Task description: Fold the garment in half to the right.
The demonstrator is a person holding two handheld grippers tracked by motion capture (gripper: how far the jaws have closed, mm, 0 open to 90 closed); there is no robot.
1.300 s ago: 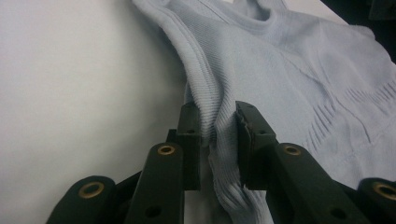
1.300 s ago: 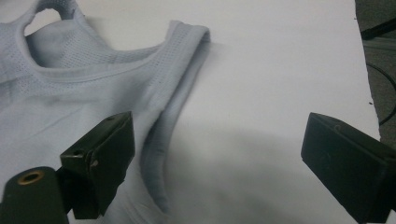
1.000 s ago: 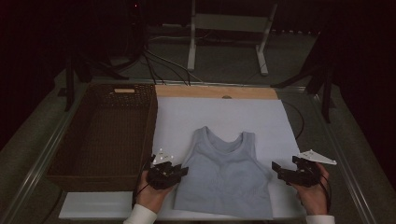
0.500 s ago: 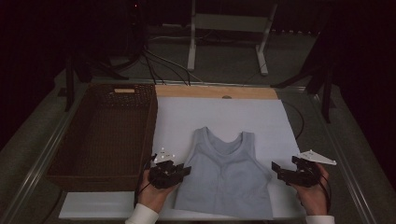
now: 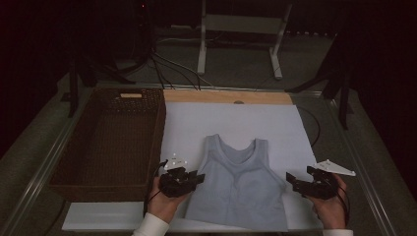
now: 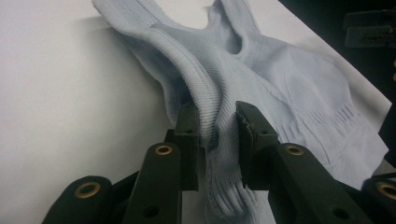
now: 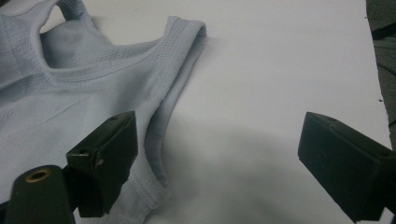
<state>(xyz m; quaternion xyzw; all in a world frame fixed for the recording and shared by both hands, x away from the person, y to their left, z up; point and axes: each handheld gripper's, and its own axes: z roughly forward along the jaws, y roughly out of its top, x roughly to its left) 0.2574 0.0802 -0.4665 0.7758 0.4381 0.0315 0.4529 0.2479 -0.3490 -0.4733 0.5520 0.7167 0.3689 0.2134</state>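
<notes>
pinching the tank top (image 5: 238, 189) edge, left gripper (image 6: 219, 135) is gripping; right gripper (image 7: 219, 158) is gaping wide, grasping nothing yet.

Table (image 5: 378, 196), grey-green top with raised rails. White sheet (image 5: 236, 123) covers its centre. Wicker basket (image 5: 113, 142) at nine o'clock. Pale blue tank top (image 5: 241, 191) flat at six o'clock. Wooden strip (image 5: 226, 96) at twelve.

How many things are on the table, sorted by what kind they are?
Tank tops: 1, a pale blue tank top
Baskets: 1, a brown wicker basket
White sheets: 1, the white sheet under the top
Grippers: 2, the left gripper and the right gripper
Total: 5
</notes>
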